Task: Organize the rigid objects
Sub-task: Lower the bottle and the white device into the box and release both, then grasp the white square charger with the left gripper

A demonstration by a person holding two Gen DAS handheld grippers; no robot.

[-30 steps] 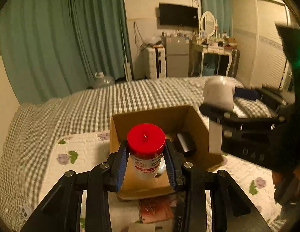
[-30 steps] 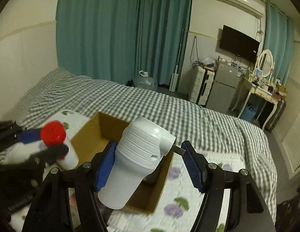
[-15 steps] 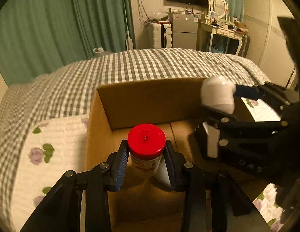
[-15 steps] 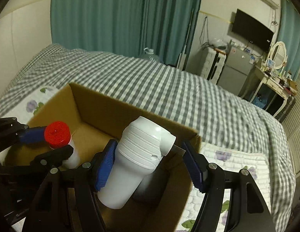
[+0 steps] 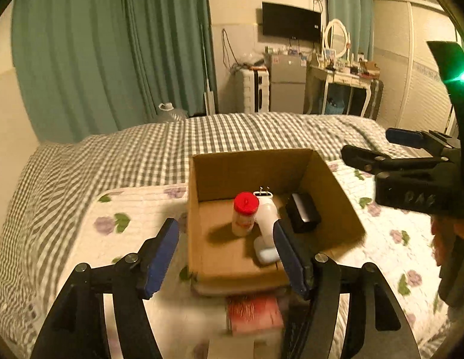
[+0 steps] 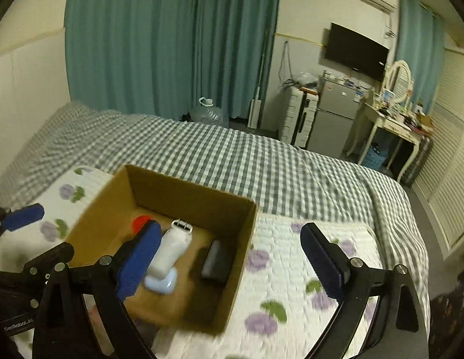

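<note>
Both grippers are now hanging empty, fingers spread wide: the left gripper [image 5: 226,257] has let go of the red-capped bottle [image 5: 244,214], which is standing upright mid-floor in the cardboard box [image 6: 240,248], and the right gripper [image 6: 230,257] has released the white appliance [image 6: 172,249], lying beside it. A black case [image 6: 215,261] is resting against the box's right wall. Both deliveries look done; whatever stays outside the box comes next.

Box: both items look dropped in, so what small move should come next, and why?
Probably reach the left gripper down toward the red item on the bed in front of the box. Both grippers are open and empty; the red-capped bottle and white device already sit inside.
</note>
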